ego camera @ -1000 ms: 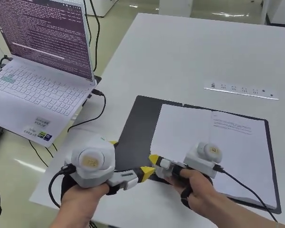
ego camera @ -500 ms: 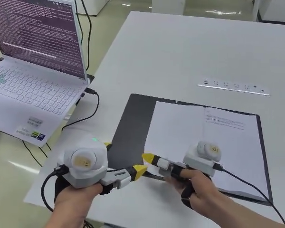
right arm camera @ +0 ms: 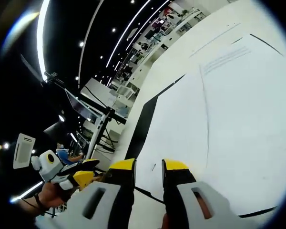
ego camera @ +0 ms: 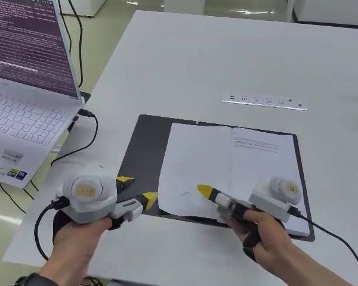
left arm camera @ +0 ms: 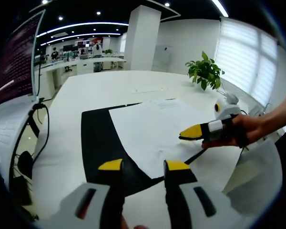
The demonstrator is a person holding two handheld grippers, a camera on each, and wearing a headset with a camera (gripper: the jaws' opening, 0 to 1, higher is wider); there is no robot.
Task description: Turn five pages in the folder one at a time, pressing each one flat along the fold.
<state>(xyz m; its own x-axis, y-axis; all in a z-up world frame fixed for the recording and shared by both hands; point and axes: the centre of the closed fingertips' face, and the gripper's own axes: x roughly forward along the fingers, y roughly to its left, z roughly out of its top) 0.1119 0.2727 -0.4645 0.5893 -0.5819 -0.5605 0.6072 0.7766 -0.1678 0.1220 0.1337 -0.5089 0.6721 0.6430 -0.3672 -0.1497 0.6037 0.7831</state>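
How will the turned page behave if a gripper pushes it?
Probably floppy: the page is one thin sheet with a faint wrinkle near its lower edge. Likely light, so it may buckle or slide on the folder under the right gripper.

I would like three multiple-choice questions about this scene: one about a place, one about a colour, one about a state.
1. In the head view, on which side of the folder does the laptop stand?
A. left
B. right
C. on top of it

2. What colour are the gripper fingertips?
A. red
B. yellow
C. green

3. The folder is:
A. shut
B. open and lying flat
C. standing upright

Answers:
1 A: the laptop is at the picture's left edge and the folder is near the middle.
2 B: every tip in view is yellow.
3 B: white pages lie spread on the black cover.
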